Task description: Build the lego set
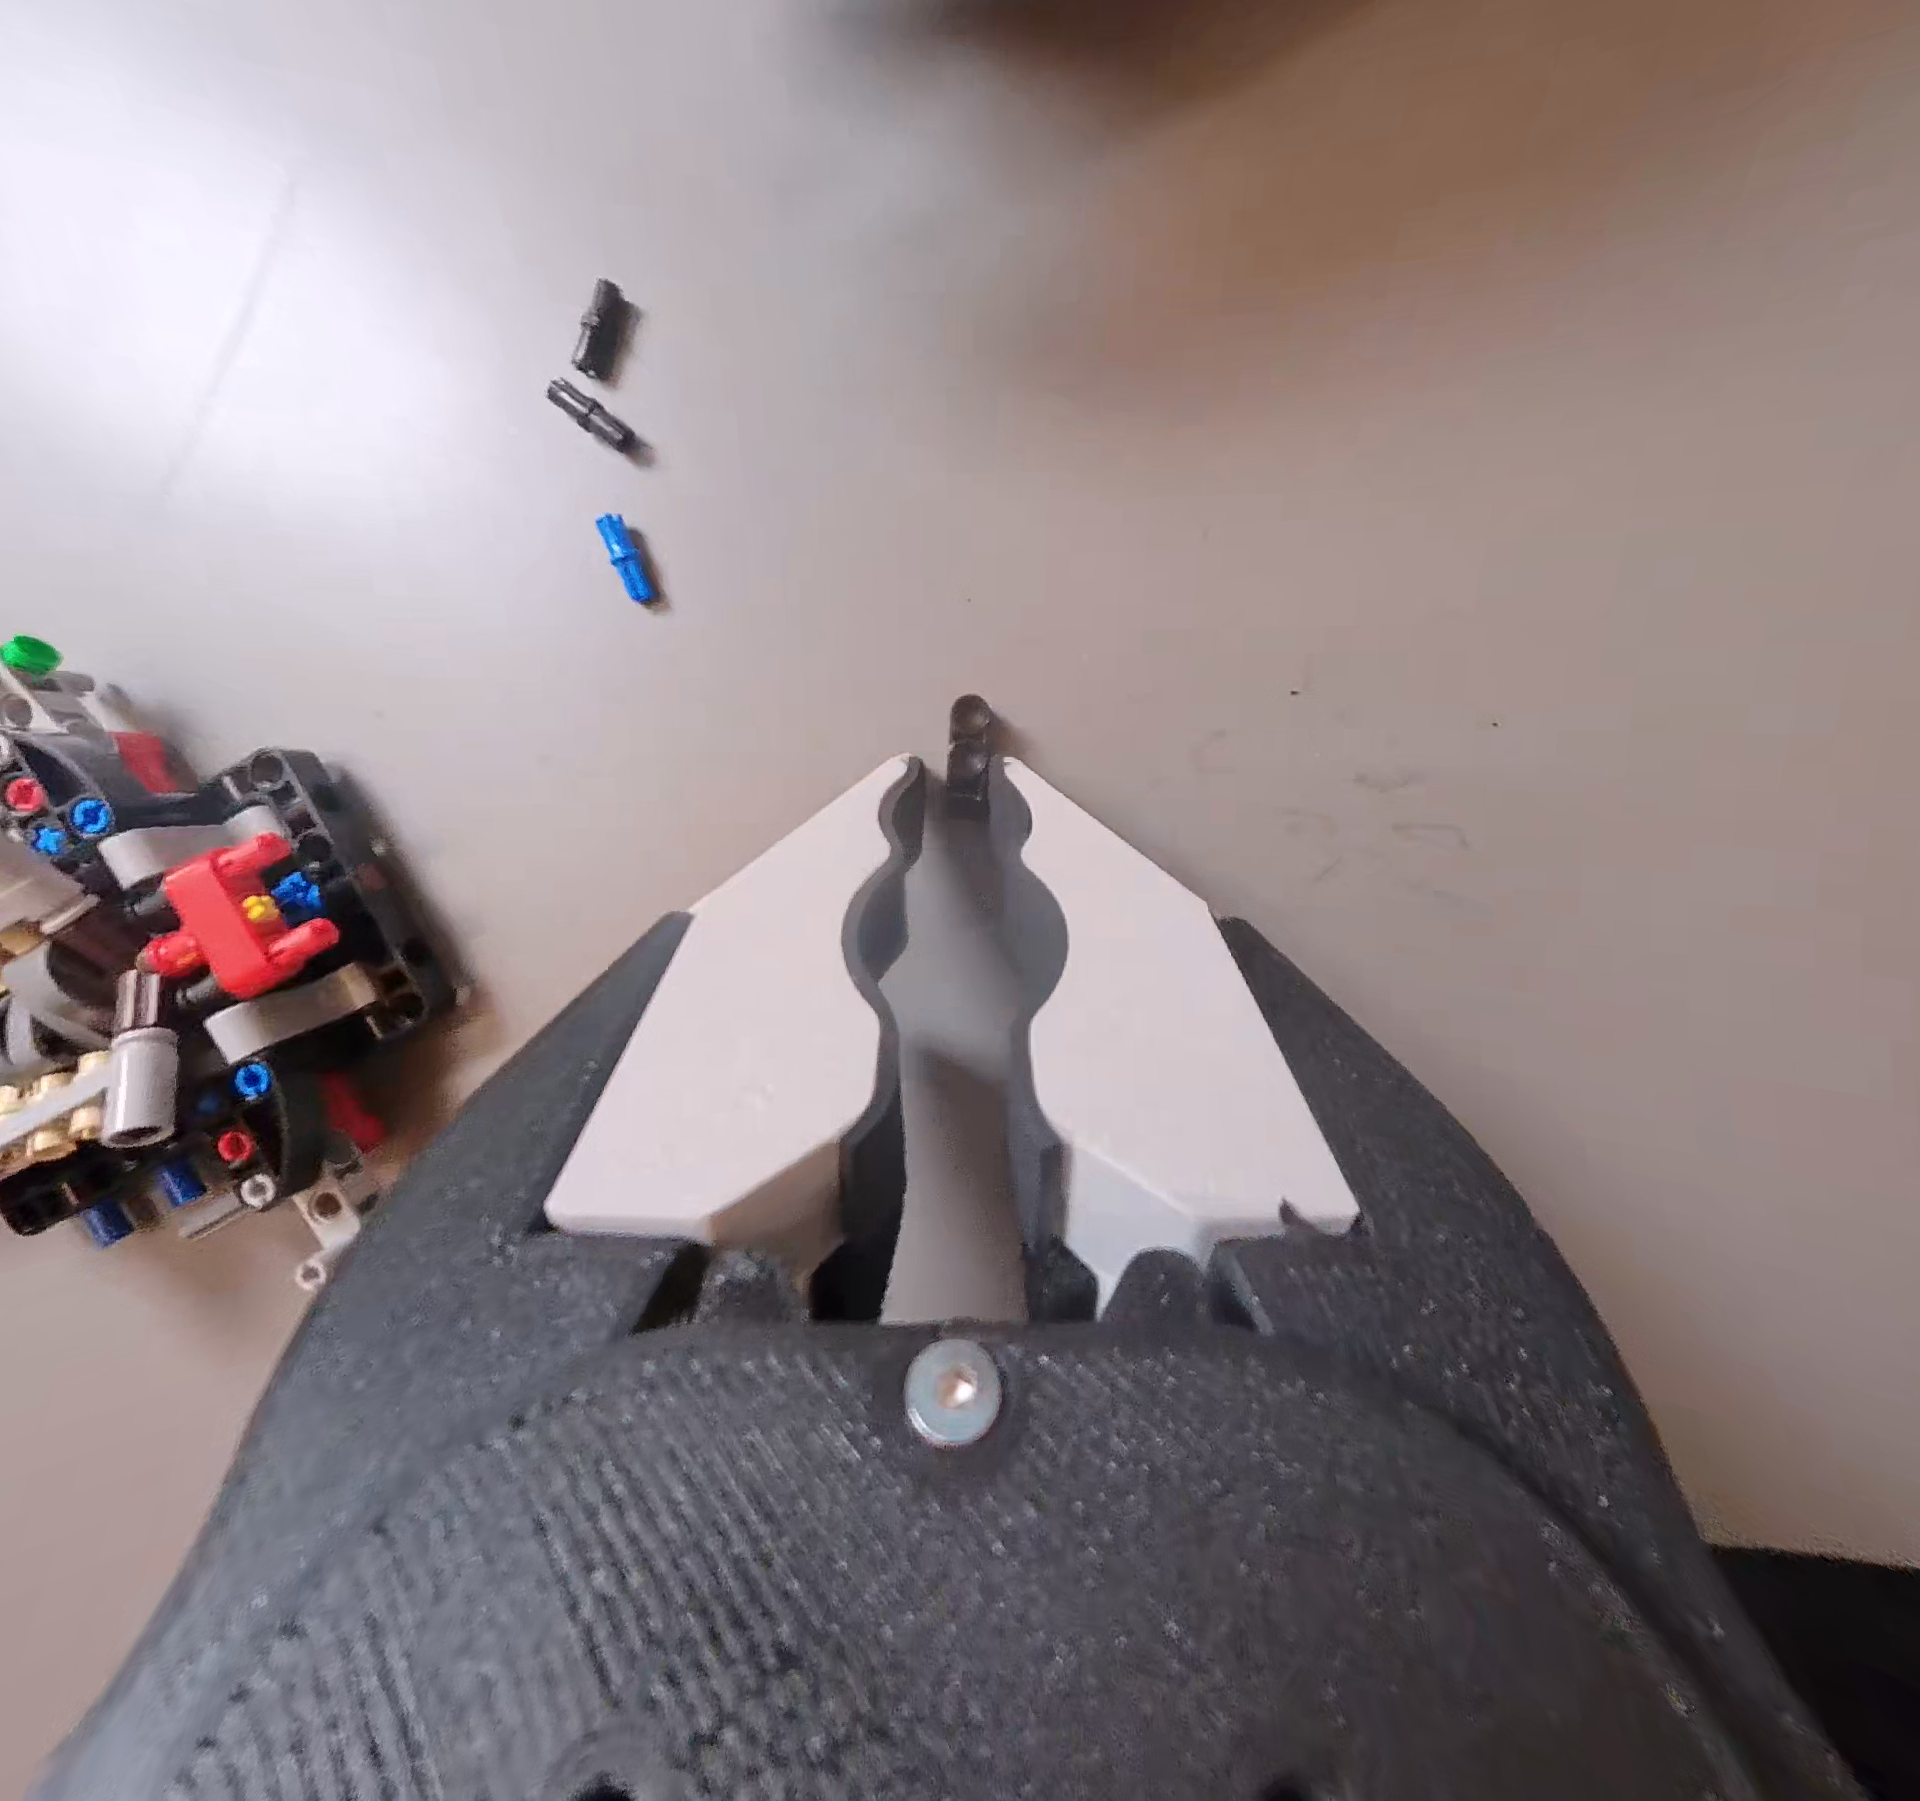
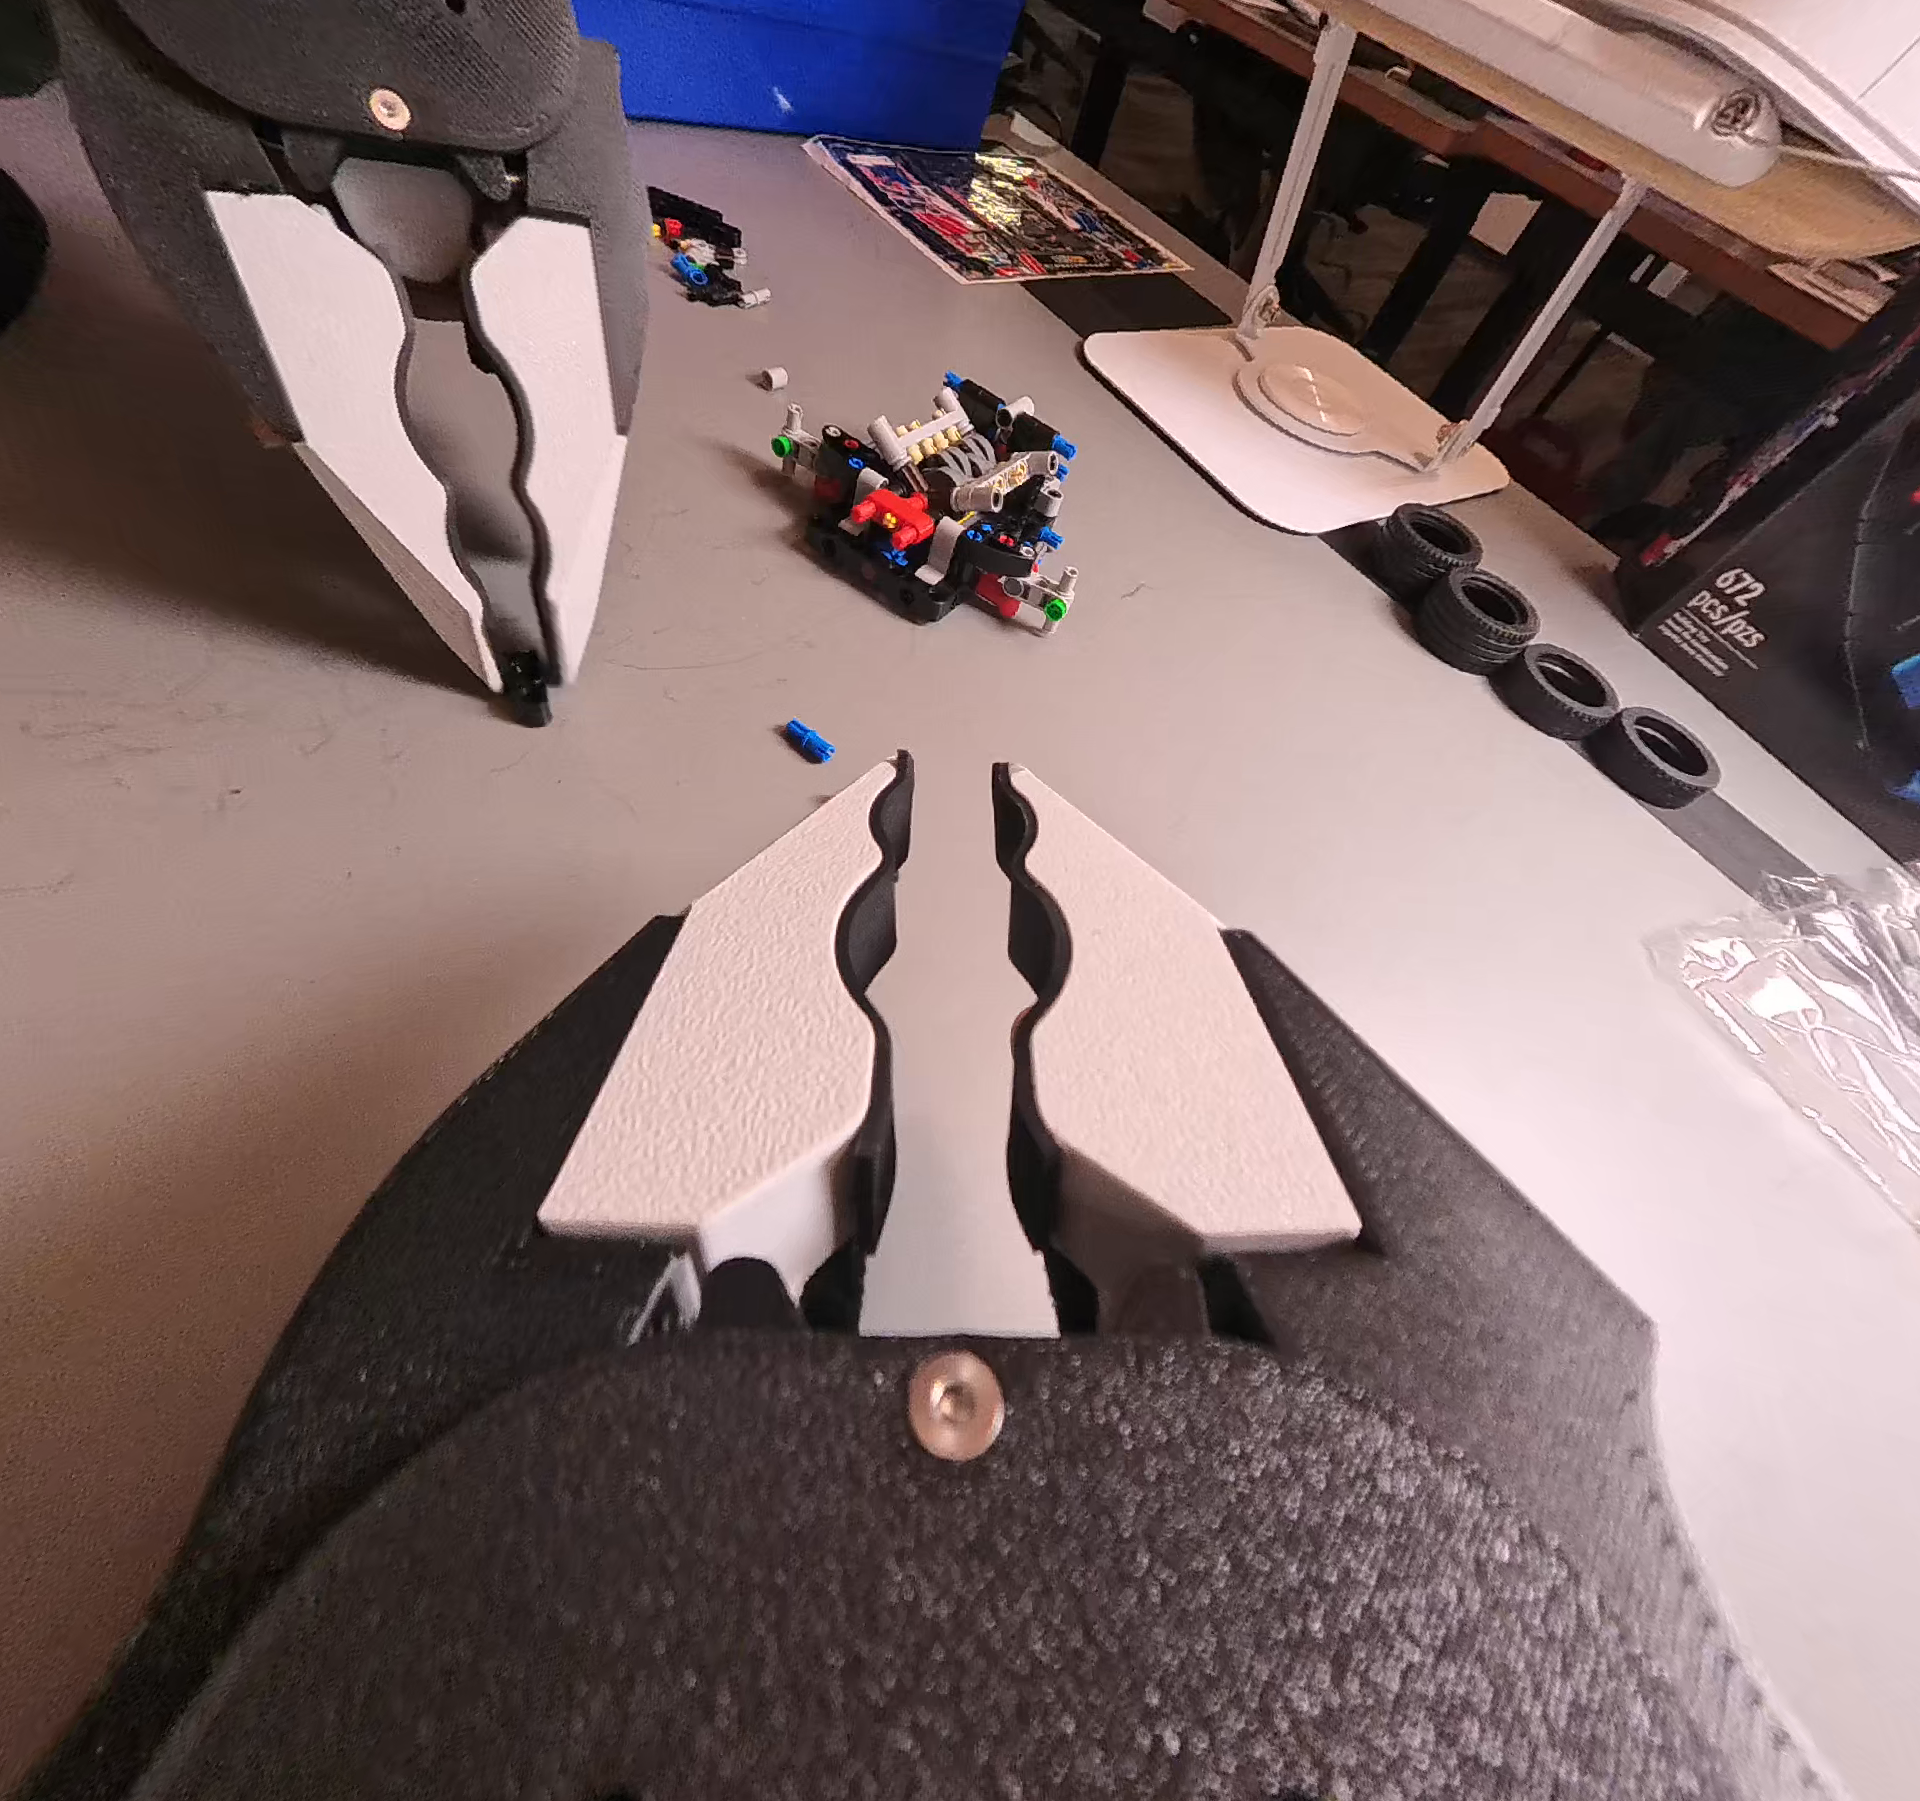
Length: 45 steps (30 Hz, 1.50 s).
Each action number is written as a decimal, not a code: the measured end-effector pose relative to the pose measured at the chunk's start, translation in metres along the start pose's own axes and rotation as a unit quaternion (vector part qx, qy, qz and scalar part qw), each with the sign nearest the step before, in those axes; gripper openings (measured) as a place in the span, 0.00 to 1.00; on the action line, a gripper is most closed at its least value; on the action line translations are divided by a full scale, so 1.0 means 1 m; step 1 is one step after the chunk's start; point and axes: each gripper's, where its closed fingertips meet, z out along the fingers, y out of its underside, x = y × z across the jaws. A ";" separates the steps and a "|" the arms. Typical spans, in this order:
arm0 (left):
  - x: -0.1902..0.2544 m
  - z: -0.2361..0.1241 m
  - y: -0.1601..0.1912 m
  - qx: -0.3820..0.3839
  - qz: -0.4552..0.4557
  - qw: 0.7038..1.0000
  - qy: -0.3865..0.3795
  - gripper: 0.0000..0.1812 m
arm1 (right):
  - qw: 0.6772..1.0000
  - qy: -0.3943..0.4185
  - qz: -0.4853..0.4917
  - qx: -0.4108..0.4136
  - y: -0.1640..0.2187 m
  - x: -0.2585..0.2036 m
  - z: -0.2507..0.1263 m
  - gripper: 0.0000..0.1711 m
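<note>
Blue bin (image 2: 800, 6) behind loose pieces (image 2: 707, 260)

Left gripper (image 1: 964, 764) holding a small black piece (image 1: 969, 749) over the grey table (image 1: 1351, 504).

The two white fingers (image 1: 769, 972) are closed on the black piece, which sticks out past the tips. To the left, a blue pin (image 1: 628, 558) and two black pins (image 1: 592, 416) lie apart in a loose line. The half-built model (image 1: 197, 951) sits at the left edge, with red, blue and grey parts.
</note>
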 end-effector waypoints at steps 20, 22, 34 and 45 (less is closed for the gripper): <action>0.022 -0.015 0.013 0.085 -0.132 0.985 -0.074 0.03 | 1.000 -0.013 -0.004 -0.012 0.005 -0.007 0.005 0.08; 0.019 -0.012 0.013 0.087 -0.140 0.983 -0.085 0.05 | 1.000 -0.014 -0.004 -0.013 0.006 -0.008 0.006 0.08; -0.007 -0.003 -0.001 0.122 -0.161 0.971 -0.125 0.18 | 1.000 -0.017 -0.010 -0.010 0.003 -0.012 0.006 0.08; -0.002 -0.004 -0.003 0.136 -0.138 0.975 -0.111 0.15 | 1.000 -0.022 -0.020 -0.010 0.001 -0.014 0.003 0.08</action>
